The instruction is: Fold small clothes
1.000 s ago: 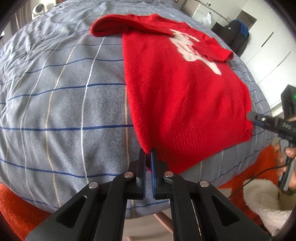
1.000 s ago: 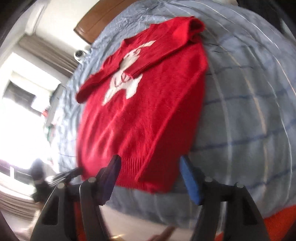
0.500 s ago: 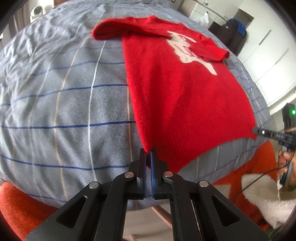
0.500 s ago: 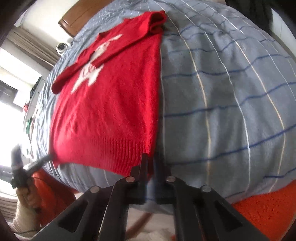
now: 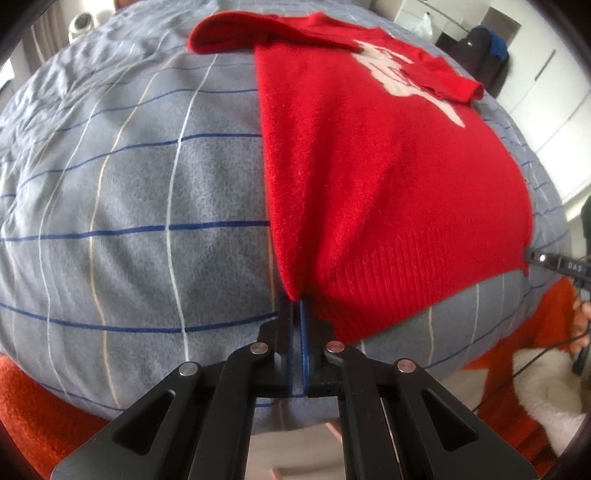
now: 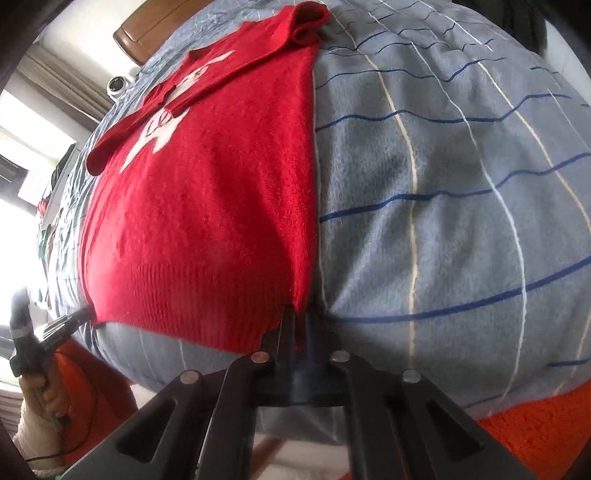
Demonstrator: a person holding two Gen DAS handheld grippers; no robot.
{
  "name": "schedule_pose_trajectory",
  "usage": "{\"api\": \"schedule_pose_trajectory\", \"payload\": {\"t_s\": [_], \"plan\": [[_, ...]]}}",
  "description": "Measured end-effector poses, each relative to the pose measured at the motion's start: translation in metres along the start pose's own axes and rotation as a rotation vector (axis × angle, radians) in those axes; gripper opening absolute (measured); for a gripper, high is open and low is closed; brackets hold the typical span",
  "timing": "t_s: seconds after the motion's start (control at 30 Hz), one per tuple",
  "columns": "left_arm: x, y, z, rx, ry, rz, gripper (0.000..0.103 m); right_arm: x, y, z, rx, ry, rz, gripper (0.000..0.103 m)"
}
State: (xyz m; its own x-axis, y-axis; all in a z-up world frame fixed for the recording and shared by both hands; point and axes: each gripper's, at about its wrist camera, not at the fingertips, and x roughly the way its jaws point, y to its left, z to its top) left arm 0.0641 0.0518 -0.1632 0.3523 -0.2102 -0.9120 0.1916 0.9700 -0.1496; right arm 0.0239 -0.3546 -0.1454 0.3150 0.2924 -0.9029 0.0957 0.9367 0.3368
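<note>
A small red knit sweater (image 5: pixel 388 177) with a white motif lies flat on a grey checked bed cover (image 5: pixel 129 206), both sleeves folded across its chest. My left gripper (image 5: pixel 296 306) is shut on the sweater's left hem corner. In the right wrist view the sweater (image 6: pixel 207 221) fills the left half, and my right gripper (image 6: pixel 298 314) is shut on its right hem corner. Each view shows the other gripper's tip at the opposite hem corner: the right gripper (image 5: pixel 532 254) and the left gripper (image 6: pixel 86 315).
The bed cover (image 6: pixel 461 221) bulges over an orange blanket (image 6: pixel 535 435) at the near edge. A wooden headboard (image 6: pixel 147 26) stands at the far end. White cabinets (image 5: pixel 554 92) and a dark bag stand to the far right.
My right gripper was open near the hem a second ago; it has closed on the right hem corner. Both grippers have moved slightly closer to the bed, hem corners held.
</note>
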Motion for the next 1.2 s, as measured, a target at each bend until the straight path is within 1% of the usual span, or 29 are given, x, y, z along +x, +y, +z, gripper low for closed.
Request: {"api": "schedule_pose_trajectory", "payload": {"t_s": [0.2, 0.27, 0.3, 0.33, 0.37, 0.4, 0.43, 0.47, 0.5, 0.53, 0.6, 0.63, 0.67, 0.7, 0.73, 0.77, 0.8, 0.87, 0.9, 0.93, 0.97, 1.03, 1.07, 1.1, 1.13, 1.17, 1.2], "plan": [[-0.003, -0.005, -0.009, 0.034, -0.035, 0.049, 0.003, 0.000, -0.001, -0.001, 0.000, -0.009, 0.006, 0.003], [-0.006, -0.007, -0.010, 0.037, -0.030, 0.059, 0.006, -0.004, -0.004, -0.004, 0.010, -0.023, 0.014, 0.004], [-0.010, -0.007, -0.012, 0.032, -0.015, 0.062, 0.010, -0.006, -0.004, -0.006, 0.018, -0.029, 0.028, 0.006], [-0.012, -0.006, -0.014, 0.024, -0.001, 0.063, 0.020, -0.009, -0.005, -0.008, 0.026, -0.025, 0.036, 0.011], [-0.017, -0.004, -0.018, 0.011, 0.018, 0.062, 0.027, -0.012, -0.005, -0.011, 0.031, -0.010, 0.041, 0.021], [-0.024, -0.002, -0.022, -0.001, 0.029, 0.058, 0.037, -0.015, -0.004, -0.014, 0.029, 0.004, 0.045, 0.027], [-0.034, 0.002, -0.027, -0.010, 0.023, 0.060, 0.041, -0.023, -0.003, -0.018, 0.013, 0.013, 0.036, 0.038], [-0.047, 0.007, -0.029, -0.019, -0.006, 0.069, 0.042, -0.029, -0.002, -0.019, -0.006, 0.008, 0.012, 0.041], [-0.062, 0.013, -0.028, -0.024, -0.047, 0.085, 0.050, -0.039, 0.000, -0.018, -0.039, -0.009, -0.031, 0.041], [-0.070, 0.018, -0.027, -0.029, -0.076, 0.102, 0.060, -0.053, 0.003, -0.014, -0.089, -0.043, -0.098, 0.041], [-0.091, 0.030, -0.017, -0.063, -0.182, 0.170, 0.071, -0.079, 0.016, 0.006, -0.218, -0.134, -0.241, 0.044], [-0.097, 0.036, -0.011, -0.084, -0.223, 0.194, 0.072, -0.090, 0.027, 0.020, -0.285, -0.187, -0.289, 0.051], [-0.100, 0.044, -0.004, -0.119, -0.260, 0.218, 0.072, -0.099, 0.039, 0.037, -0.338, -0.233, -0.310, 0.059], [-0.099, 0.052, 0.003, -0.159, -0.291, 0.224, 0.072, -0.103, 0.053, 0.054, -0.378, -0.270, -0.298, 0.061], [-0.097, 0.054, 0.004, -0.180, -0.314, 0.228, 0.072, -0.103, 0.069, 0.070, -0.422, -0.296, -0.267, 0.065], [-0.094, 0.058, 0.005, -0.204, -0.350, 0.252, 0.072, -0.098, 0.084, 0.082, -0.465, -0.308, -0.239, 0.068], [-0.090, 0.060, 0.003, -0.213, -0.370, 0.286, 0.072, -0.090, 0.099, 0.092, -0.510, -0.315, -0.212, 0.069], [-0.075, 0.067, -0.005, -0.214, -0.381, 0.376, 0.072, -0.057, 0.135, 0.117, -0.624, -0.302, -0.128, 0.069], [-0.067, 0.062, -0.002, -0.210, -0.367, 0.396, 0.072, -0.037, 0.152, 0.126, -0.671, -0.285, -0.085, 0.069], [-0.059, 0.063, -0.003, -0.201, -0.332, 0.418, 0.072, -0.020, 0.163, 0.132, -0.705, -0.267, -0.060, 0.069], [-0.054, 0.063, -0.002, -0.196, -0.307, 0.425, 0.072, 0.002, 0.175, 0.137, -0.746, -0.246, -0.054, 0.069], [-0.057, 0.066, -0.004, -0.202, -0.314, 0.423, 0.072, 0.043, 0.188, 0.146, -0.797, -0.212, -0.087, 0.068], [-0.060, 0.068, -0.004, -0.207, -0.324, 0.420, 0.072, 0.062, 0.187, 0.153, -0.788, -0.187, -0.106, 0.068], [-0.061, 0.067, -0.003, -0.209, -0.327, 0.419, 0.072, 0.078, 0.180, 0.162, -0.742, -0.151, -0.107, 0.065], [-0.062, 0.068, -0.004, -0.212, -0.328, 0.419, 0.072, 0.084, 0.169, 0.170, -0.688, -0.129, -0.093, 0.041], [-0.062, 0.070, -0.004, -0.217, -0.324, 0.417, 0.072, 0.080, 0.157, 0.178, -0.616, -0.142, -0.080, 0.016], [-0.058, 0.070, -0.001, -0.221, -0.318, 0.412, 0.072, 0.066, 0.142, 0.186, -0.540, -0.185, -0.075, 0.006]]}}
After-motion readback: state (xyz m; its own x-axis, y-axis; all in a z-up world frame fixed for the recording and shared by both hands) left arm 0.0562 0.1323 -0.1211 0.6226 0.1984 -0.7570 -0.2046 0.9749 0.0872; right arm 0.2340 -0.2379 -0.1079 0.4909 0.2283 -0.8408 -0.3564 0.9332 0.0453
